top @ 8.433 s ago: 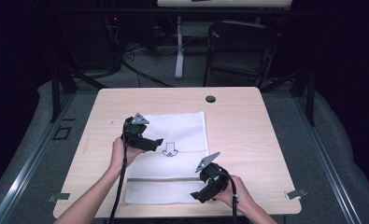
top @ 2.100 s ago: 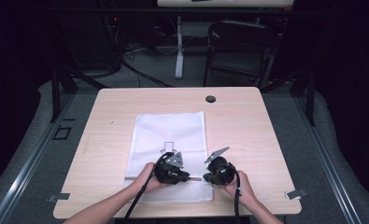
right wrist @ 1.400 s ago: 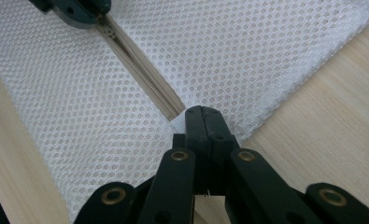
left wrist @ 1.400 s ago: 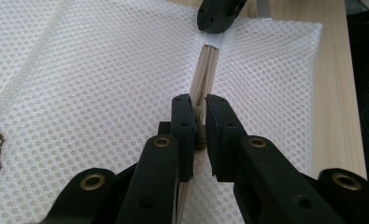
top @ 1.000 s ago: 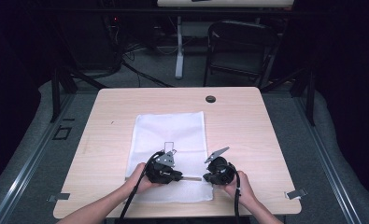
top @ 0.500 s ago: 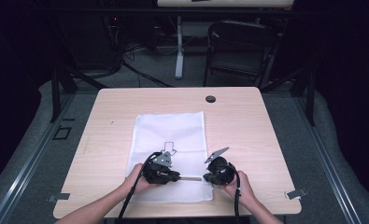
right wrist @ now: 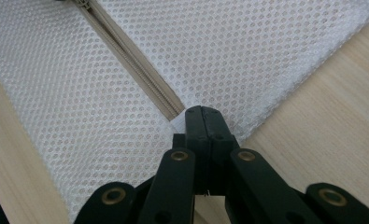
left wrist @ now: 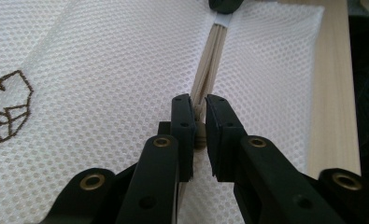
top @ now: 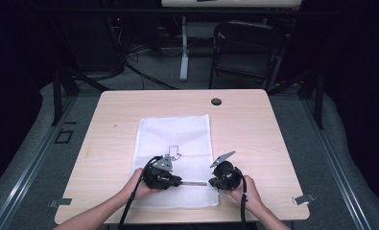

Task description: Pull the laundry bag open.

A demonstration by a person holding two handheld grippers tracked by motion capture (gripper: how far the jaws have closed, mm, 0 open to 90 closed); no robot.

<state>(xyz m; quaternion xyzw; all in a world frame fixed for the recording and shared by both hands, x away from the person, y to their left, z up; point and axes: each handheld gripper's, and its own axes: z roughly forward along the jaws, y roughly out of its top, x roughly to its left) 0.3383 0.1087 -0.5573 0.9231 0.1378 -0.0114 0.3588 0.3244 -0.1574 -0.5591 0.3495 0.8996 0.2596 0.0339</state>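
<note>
We find a white mesh laundry bag (top: 175, 158) lying flat on the light wooden worktop (top: 254, 124), its near end towards the person, with a beige zipper (top: 195, 182) running across that near end from side to side. A small brown outline drawing (top: 173, 152) marks the mesh just beyond the zipper.

The left tool (top: 176, 182) sits at the left end of the exposed zipper run. In the left gripper view its jaws are nearly closed on the zipper's slider (left wrist: 200, 137), with the beige zipper tape (left wrist: 210, 65) running straight ahead from between the fingertips. We judge the slider to be held, though the exact contact is partly hidden by the jaws.

The right tool (top: 215, 182) sits at the opposite end. In the right gripper view (right wrist: 204, 122) its jaws are fully closed, pinching the white fabric tab at the end of the zipper (right wrist: 133, 60), close to the bag's corner and the bare worktop (right wrist: 322, 121).

The deciding relation: the zipper's long axis lies along the line joining the two tools, which face each other along it, the short zipper run between them. We judge that the left tool would travel along this axis, while the right tool anchors the end. Any pull off that line risks bunching the mesh or jamming the slider.
</note>
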